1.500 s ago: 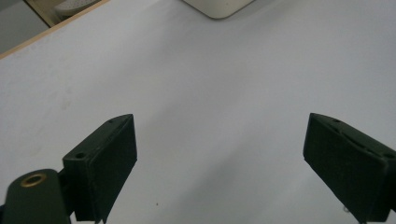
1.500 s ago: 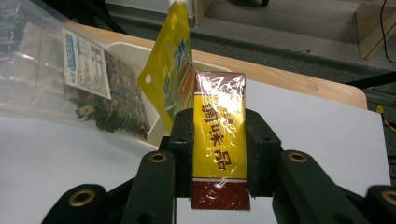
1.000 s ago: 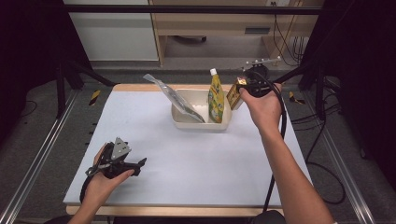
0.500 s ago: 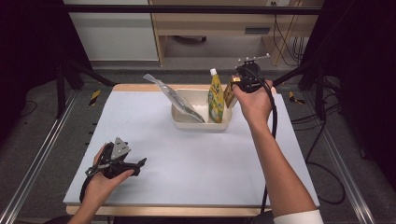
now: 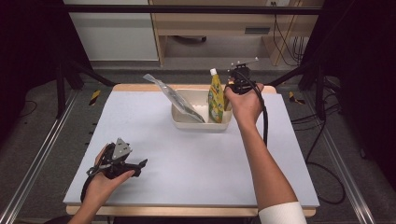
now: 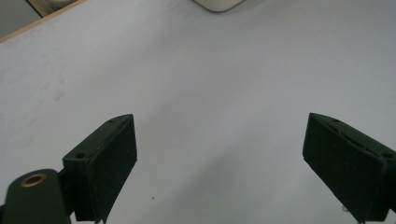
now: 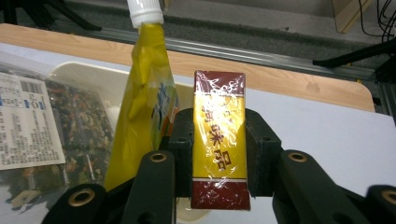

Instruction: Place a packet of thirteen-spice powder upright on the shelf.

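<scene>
Now, over at the bench's (image 5: 154,186) near left corner the left claw (image 6: 219,158) rests with jaws spread wide on nothing. Moving right, the white tub (image 5: 187,122) near the far edge holds a clear packet (image 5: 175,99) and a yellow pouch (image 5: 215,99). Right claw (image 7: 219,154) is clamped on the yellow-and-maroon wrapped box (image 7: 219,140), just above the tub's right end. Best lowered upright beside the pouch, releasing only once it is seated.

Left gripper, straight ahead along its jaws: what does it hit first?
Probably bare table first: the left gripper is open, with blank surface ahead. Farther along that line sits the cream tray; depth is unclear.
</scene>
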`<state>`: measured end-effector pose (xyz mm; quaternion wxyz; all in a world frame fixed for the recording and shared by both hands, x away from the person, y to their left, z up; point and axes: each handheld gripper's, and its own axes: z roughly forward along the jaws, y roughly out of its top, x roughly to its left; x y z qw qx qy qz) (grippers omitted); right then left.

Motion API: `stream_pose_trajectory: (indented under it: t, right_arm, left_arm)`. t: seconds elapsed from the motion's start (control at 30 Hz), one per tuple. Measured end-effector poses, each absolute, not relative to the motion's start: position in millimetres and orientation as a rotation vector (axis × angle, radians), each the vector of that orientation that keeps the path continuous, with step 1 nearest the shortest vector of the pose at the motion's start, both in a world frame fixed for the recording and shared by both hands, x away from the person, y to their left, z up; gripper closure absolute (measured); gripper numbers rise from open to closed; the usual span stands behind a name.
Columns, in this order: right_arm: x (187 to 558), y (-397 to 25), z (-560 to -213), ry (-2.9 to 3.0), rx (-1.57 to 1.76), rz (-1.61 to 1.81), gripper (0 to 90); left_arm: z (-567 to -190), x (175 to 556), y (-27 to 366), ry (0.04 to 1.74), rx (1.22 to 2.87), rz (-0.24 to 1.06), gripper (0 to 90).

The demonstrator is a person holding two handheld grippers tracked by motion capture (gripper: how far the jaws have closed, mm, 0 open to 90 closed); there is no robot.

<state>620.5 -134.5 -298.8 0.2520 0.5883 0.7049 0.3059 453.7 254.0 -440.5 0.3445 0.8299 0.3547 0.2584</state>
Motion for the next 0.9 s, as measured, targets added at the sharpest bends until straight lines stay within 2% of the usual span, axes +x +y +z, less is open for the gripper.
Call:
stream_pose_trajectory:
  t: [0.9]
  right_arm:
    - [627.9, -126.7, -328.3, 1.851, 1.681, 0.772, 68.2]
  left_arm:
    - [-440.7, 453.8, 252.8, 0.912, 2.159, 0.665, 9.7]
